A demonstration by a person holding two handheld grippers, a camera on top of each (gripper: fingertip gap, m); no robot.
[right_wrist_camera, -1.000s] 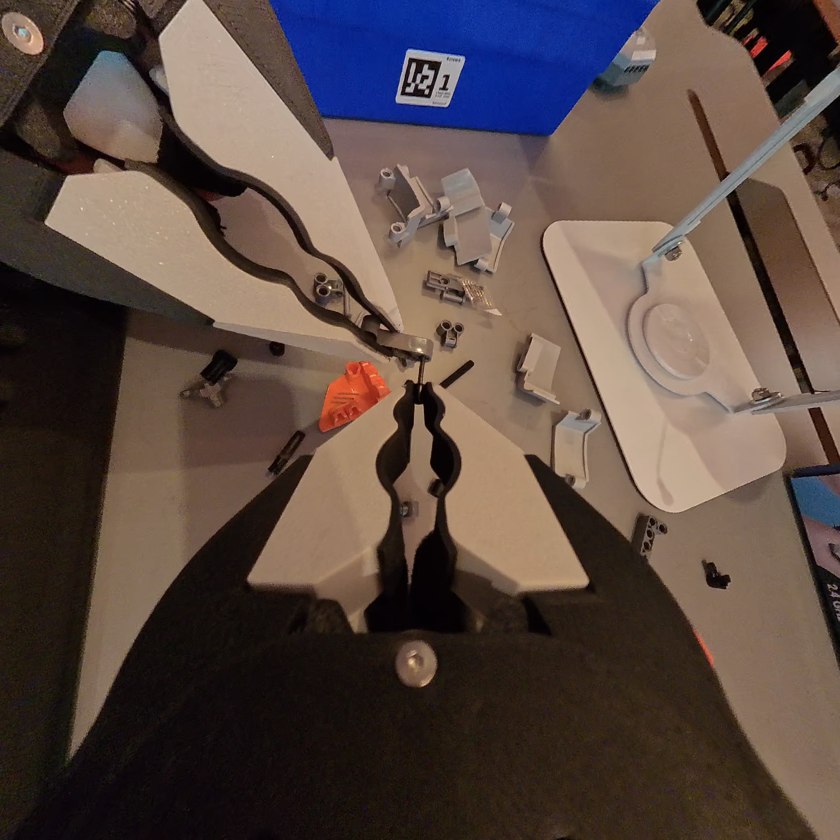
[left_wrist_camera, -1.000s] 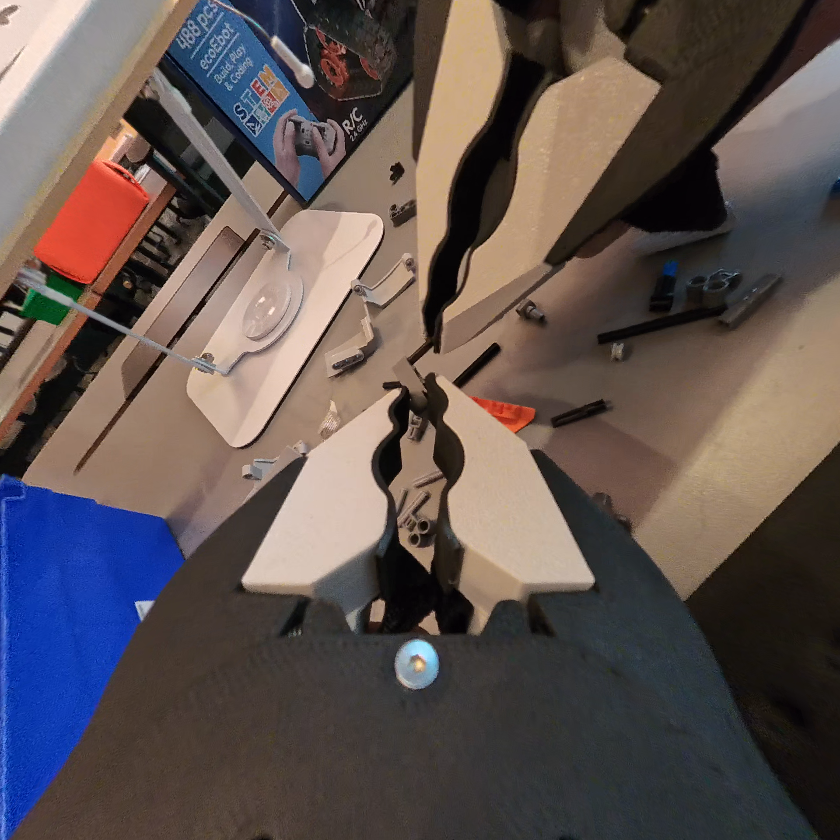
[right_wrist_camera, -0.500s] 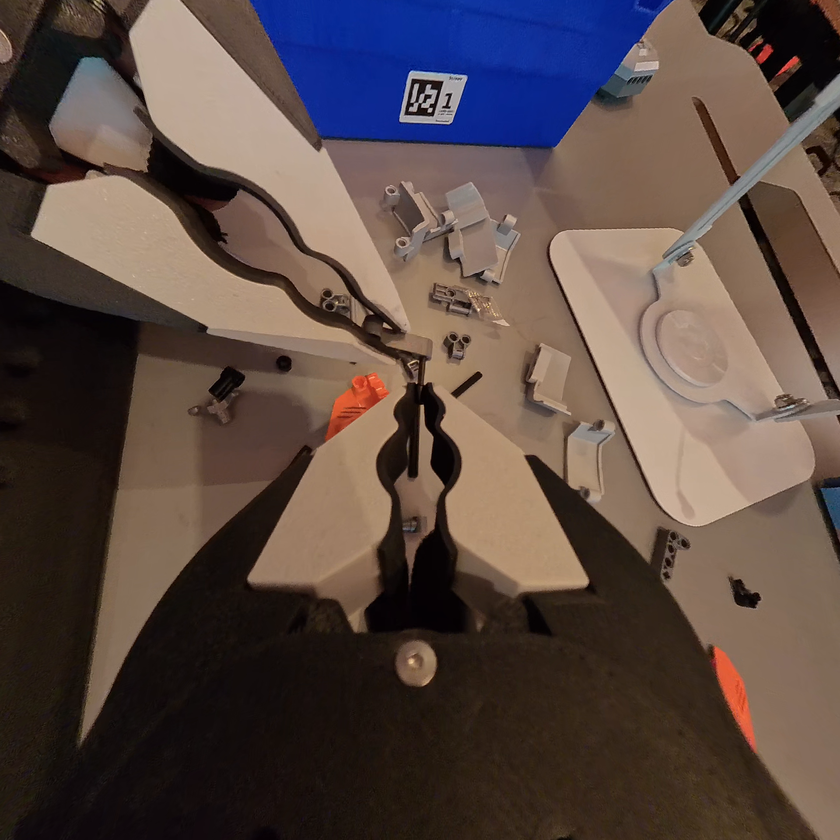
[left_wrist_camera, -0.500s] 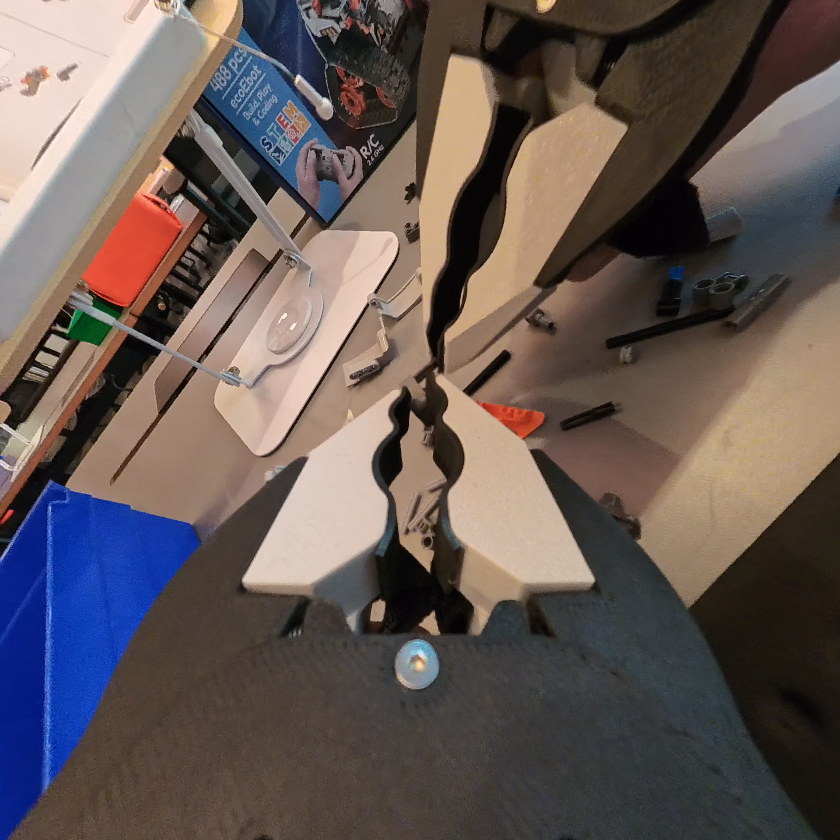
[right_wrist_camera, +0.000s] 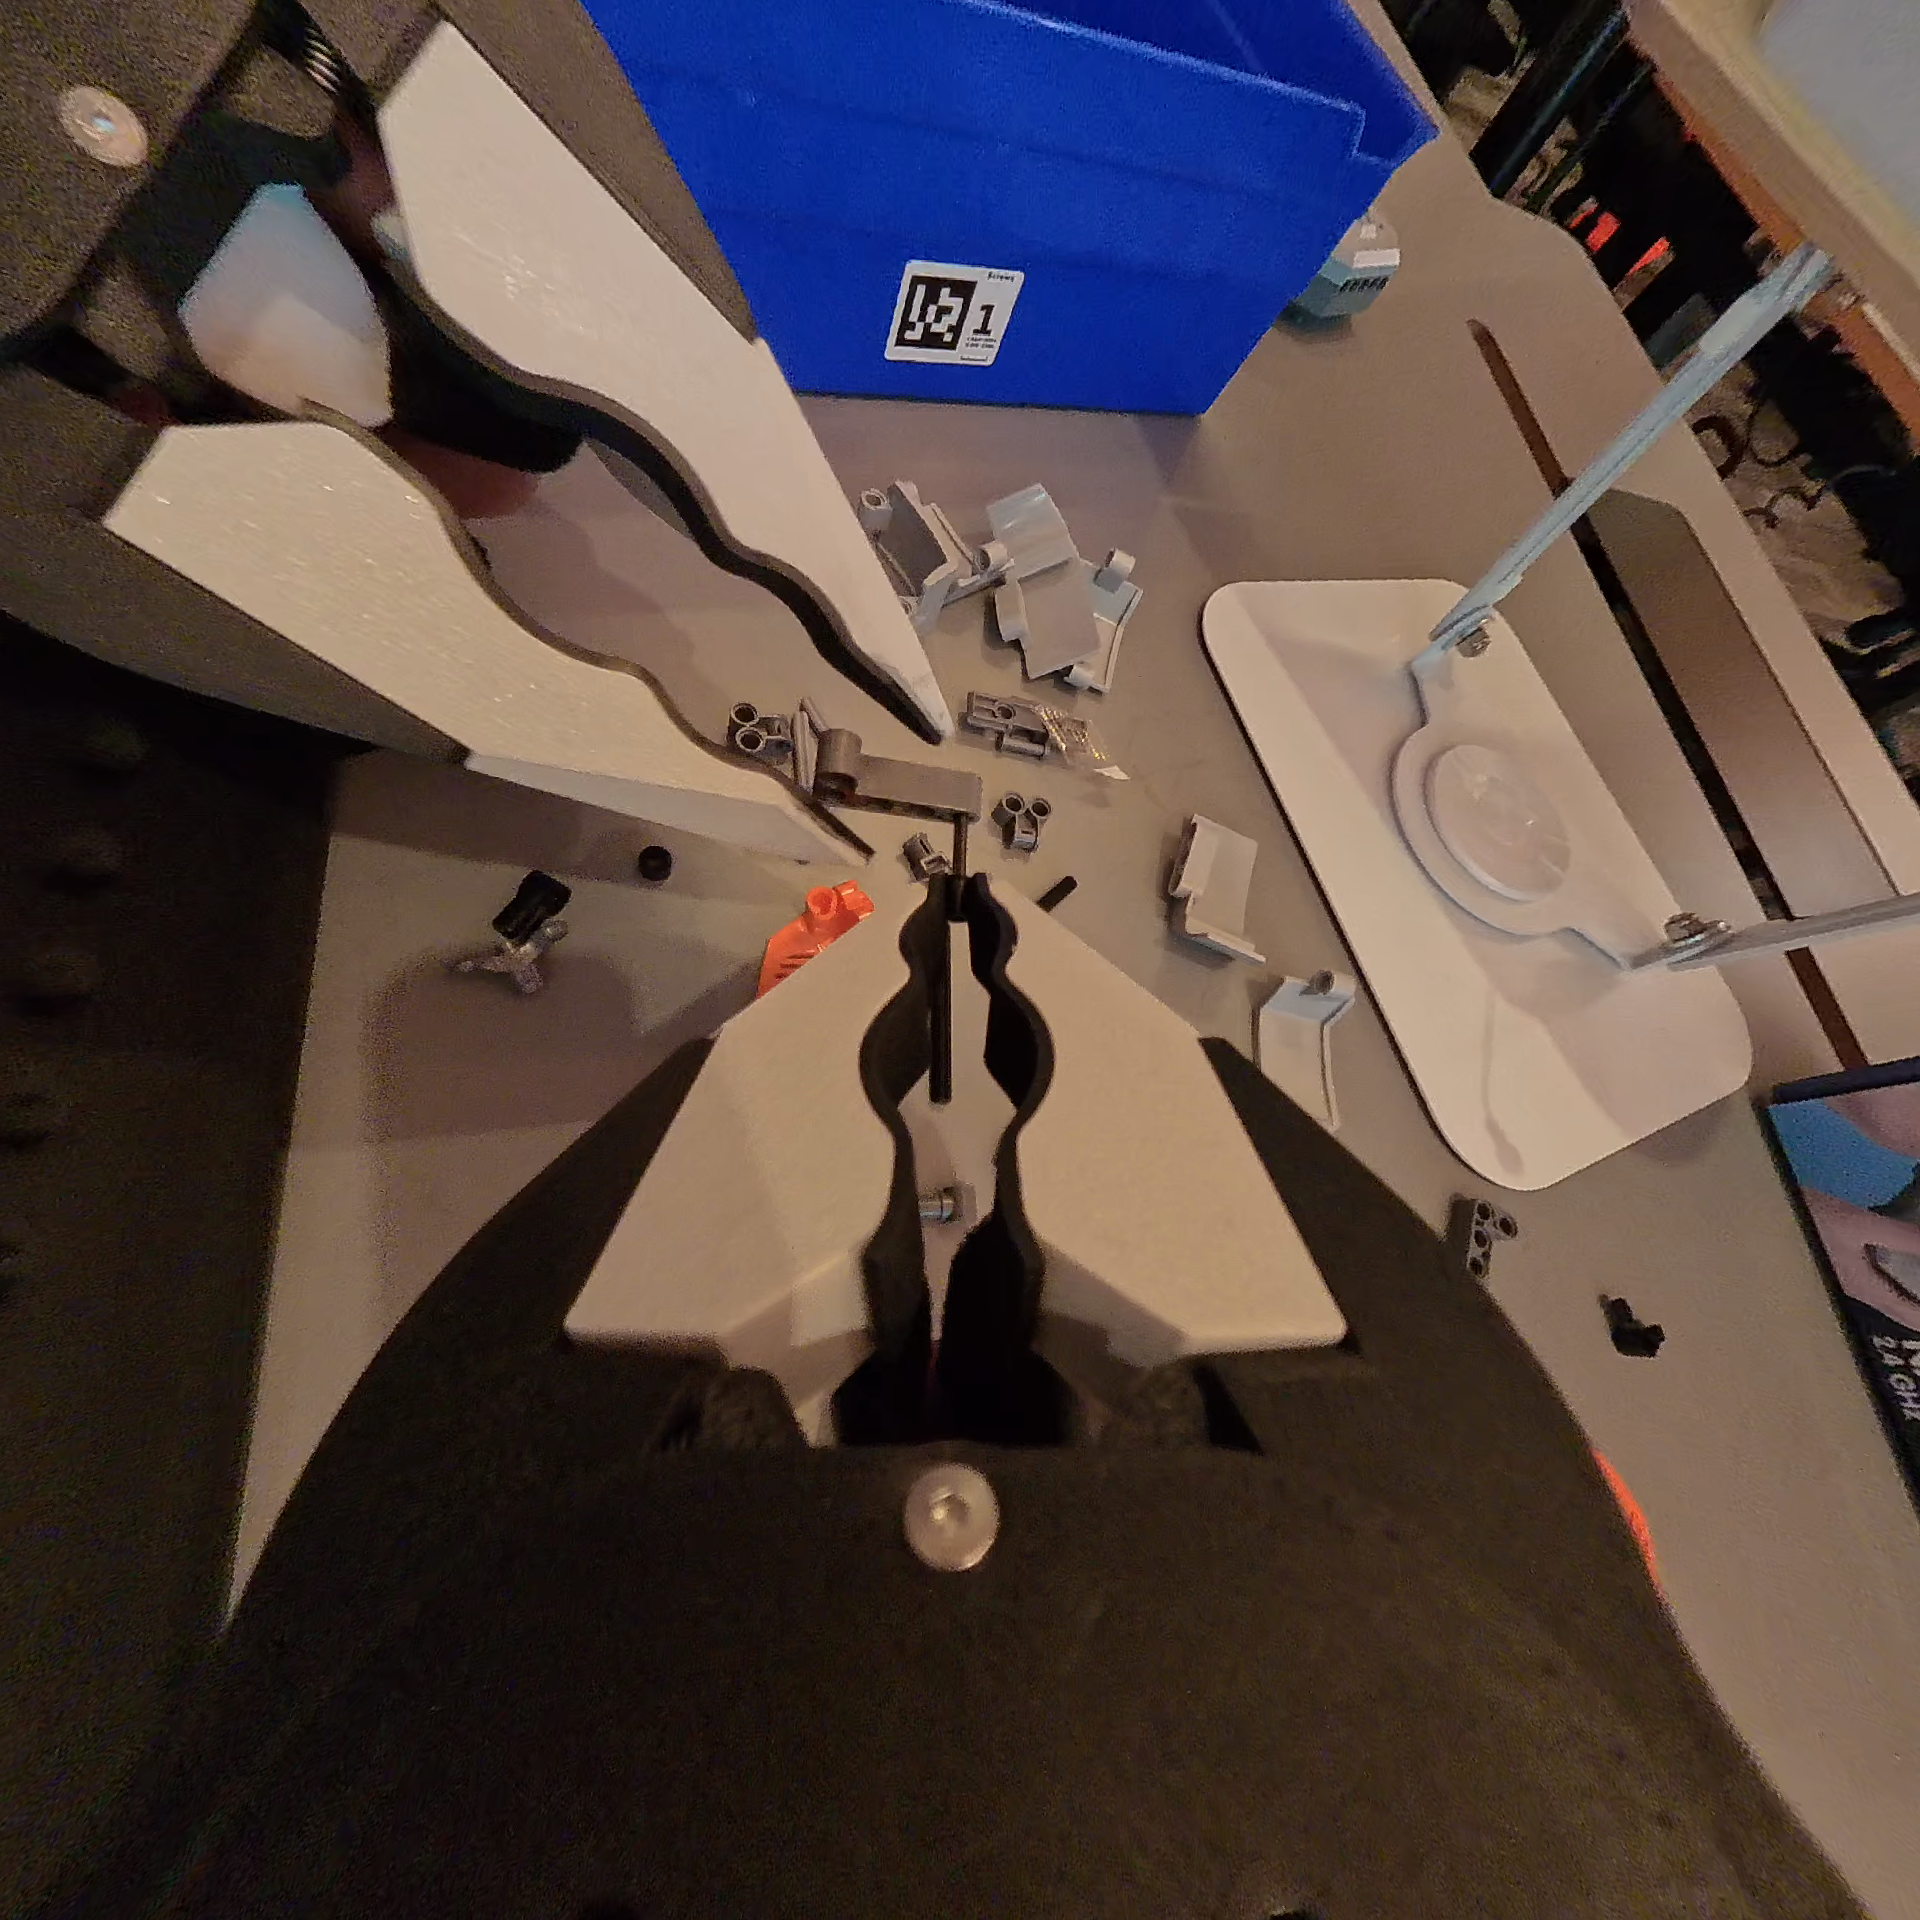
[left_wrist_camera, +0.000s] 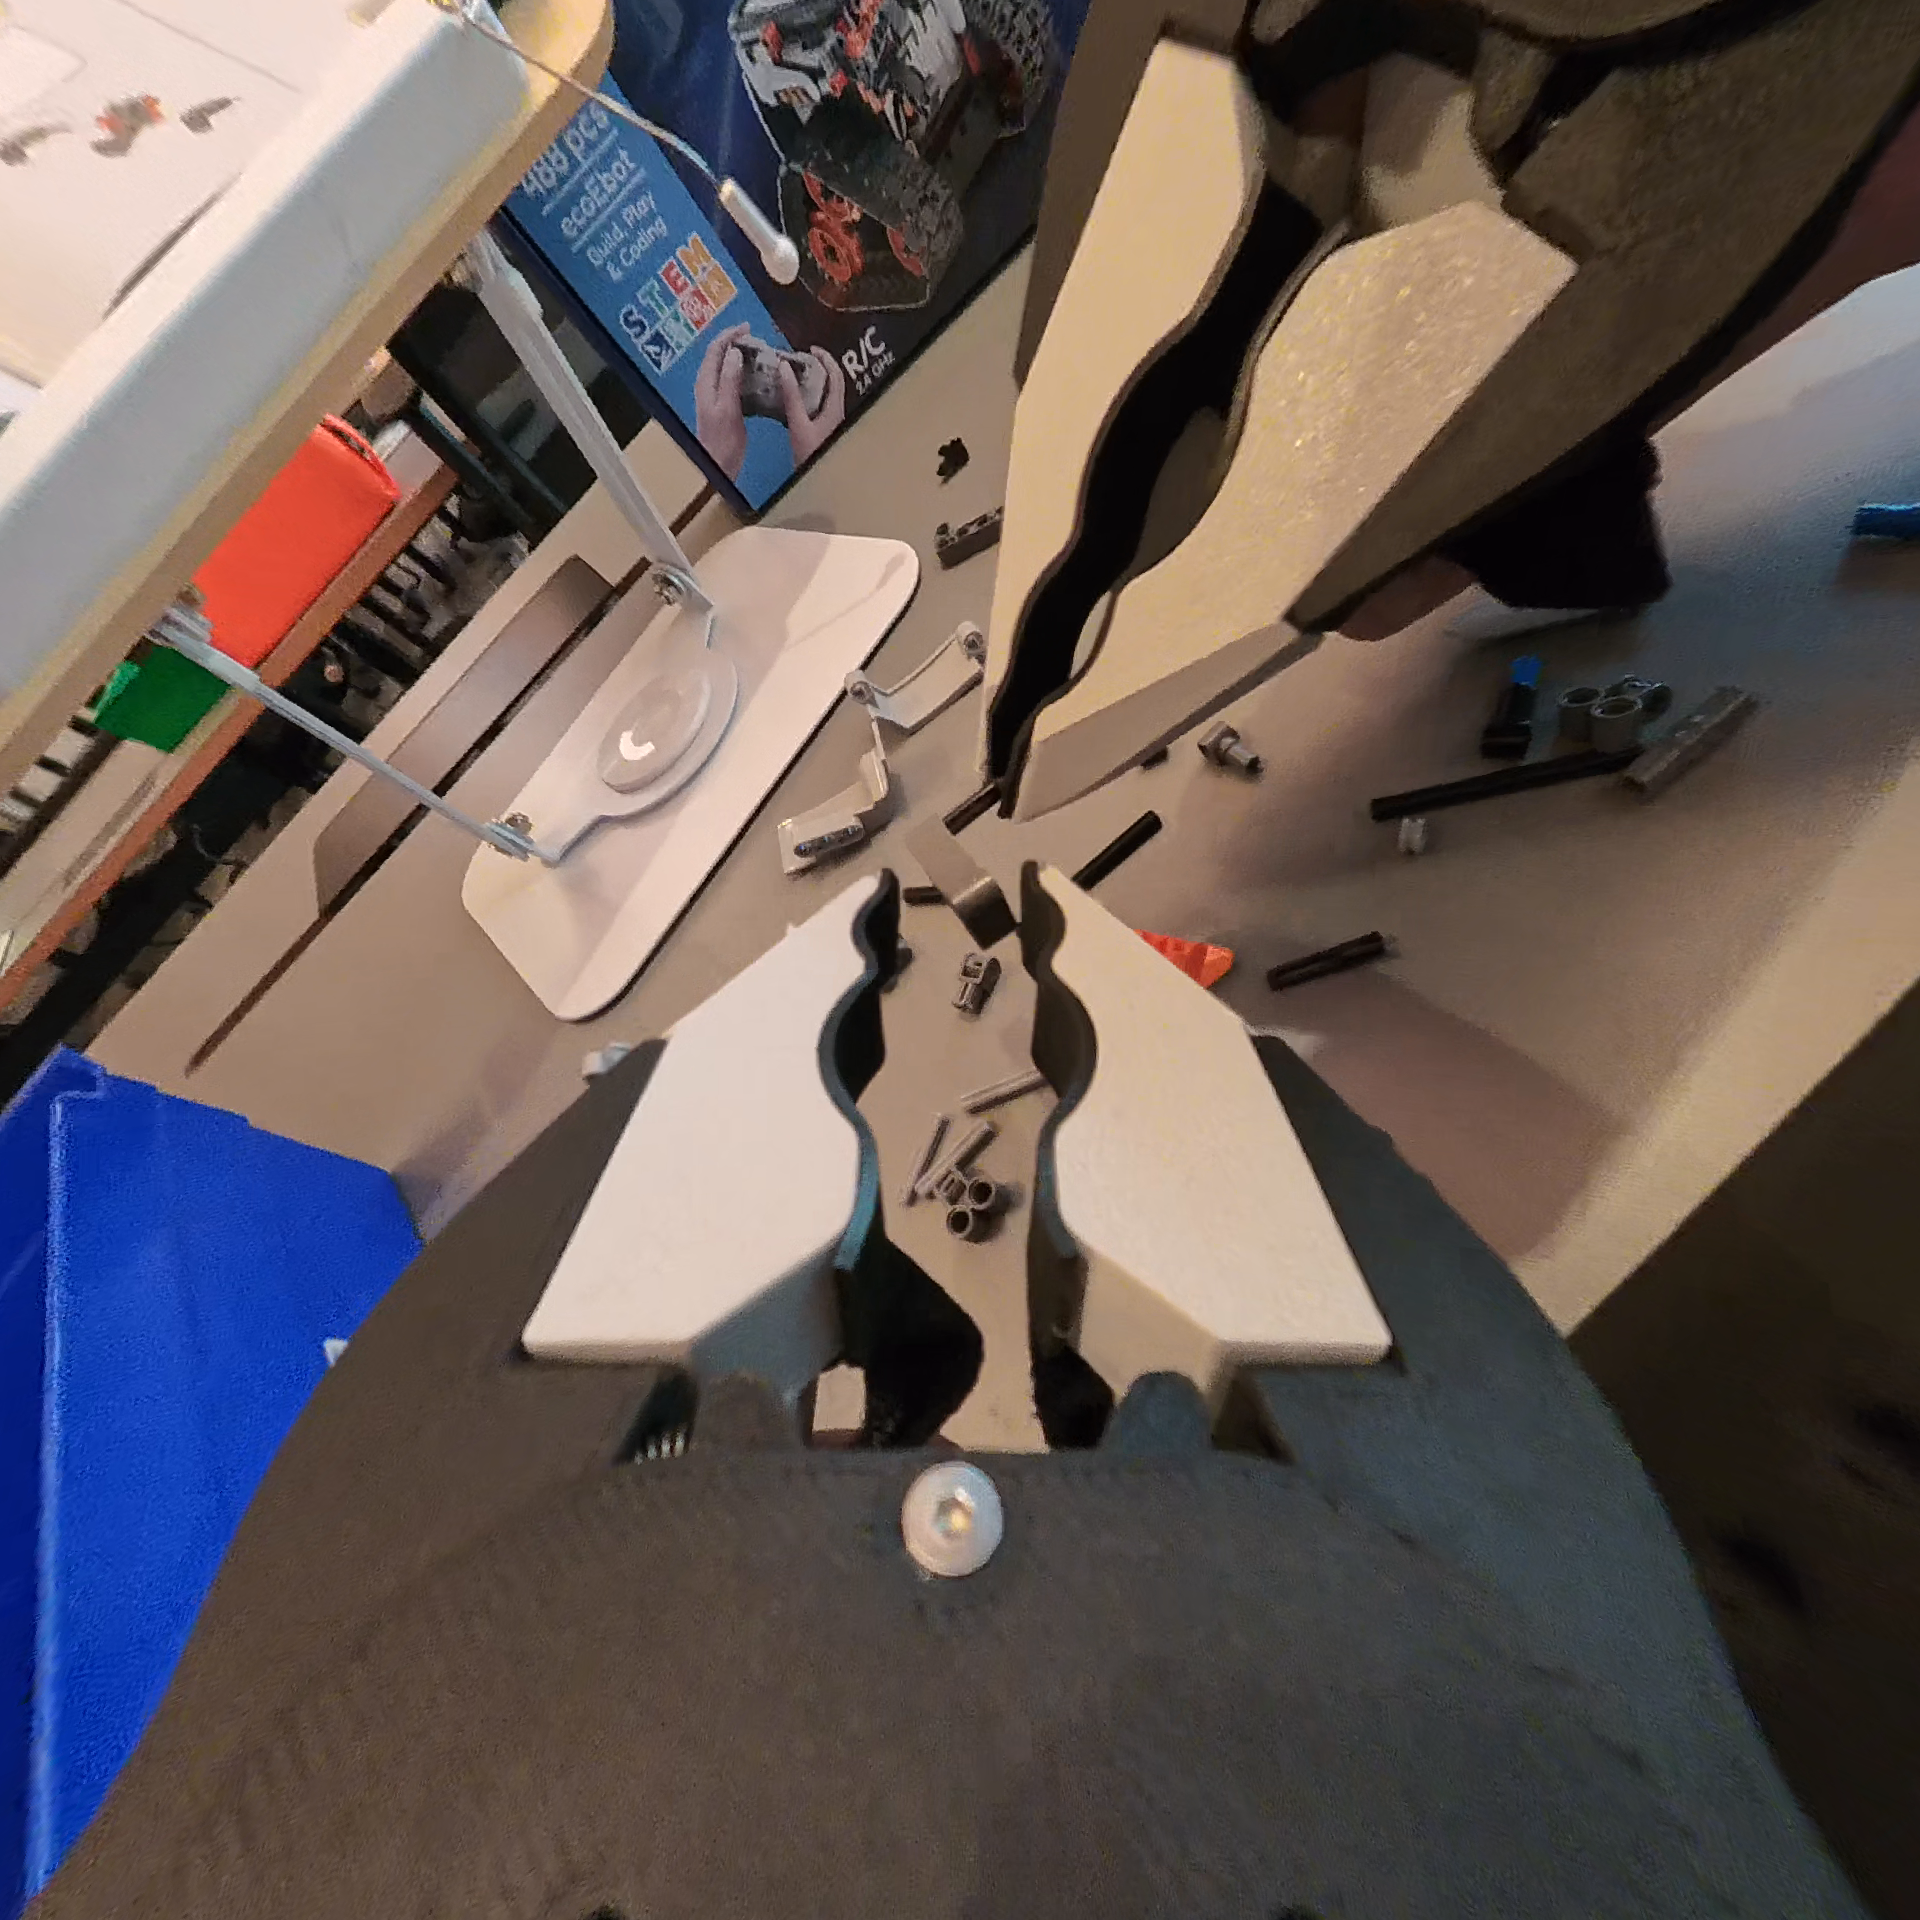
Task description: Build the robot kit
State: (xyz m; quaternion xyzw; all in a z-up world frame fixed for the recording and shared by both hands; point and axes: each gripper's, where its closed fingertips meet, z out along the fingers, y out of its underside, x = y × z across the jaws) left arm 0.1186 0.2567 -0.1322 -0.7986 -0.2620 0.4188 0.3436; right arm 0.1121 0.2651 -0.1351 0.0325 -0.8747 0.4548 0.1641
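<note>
Left wrist view: left gripper (left_wrist_camera: pixel 961 894) is seen spread apart, matte white fingers with wavy black pads; a flat grey lever piece (left_wrist_camera: pixel 961 883) sits between the tips, touching the right-hand one. Right wrist view: right gripper (right_wrist_camera: pixel 958 896) is clenched on a thin black axle (right_wrist_camera: pixel 943 997), whose top end is plugged into the grey lever piece (right_wrist_camera: pixel 899 781). Small grey parts are scattered on the smooth grey table (right_wrist_camera: pixel 1299 468).

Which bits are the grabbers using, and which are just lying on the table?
In use:
right gripper, shut on the black rod
grey beam at the rod's tip, between the fingers of the open left gripper

Lying about:
orange piece
grey panels
blue bin
white stand base
</note>
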